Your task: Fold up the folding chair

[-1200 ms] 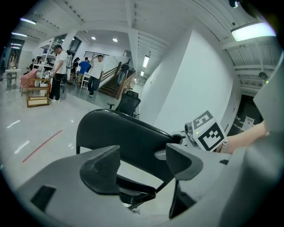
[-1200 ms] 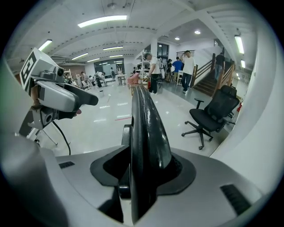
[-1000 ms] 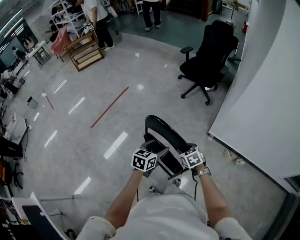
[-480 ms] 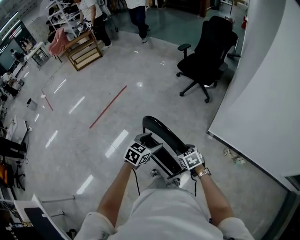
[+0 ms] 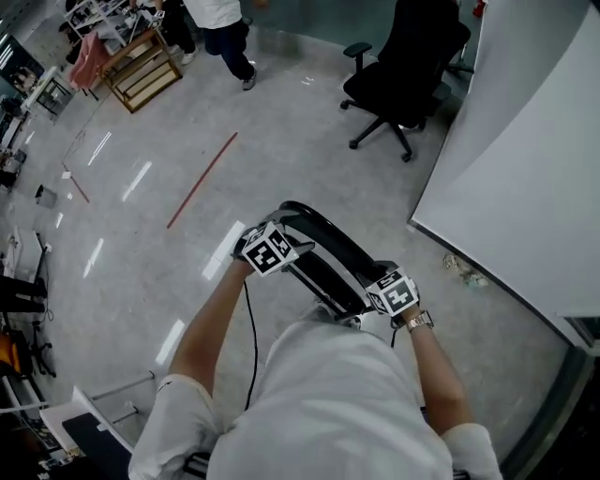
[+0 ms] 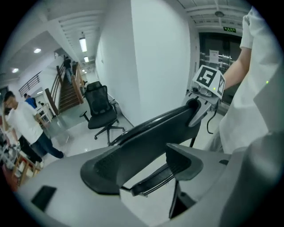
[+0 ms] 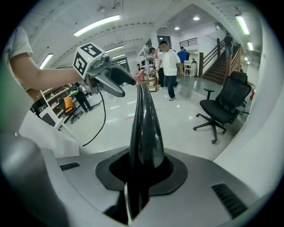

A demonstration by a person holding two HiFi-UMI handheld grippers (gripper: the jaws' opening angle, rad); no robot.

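The black folding chair stands in front of me, its curved backrest running from upper left to lower right in the head view. My left gripper is at the backrest's far end. In the left gripper view its jaws straddle the backrest's edge, with a gap at the right pad, so it is open. My right gripper is at the near end. Its jaws have just been closing and now press on the backrest's thin edge.
A black office chair stands at the back right by a white wall panel. A person walks at the back beside a wooden rack. A red strip lies on the glossy floor. A cable hangs from my left gripper.
My left gripper has slid forward and left to the backrest's far end and rolled over. The right gripper stays at the near end. The person at the back has walked left.
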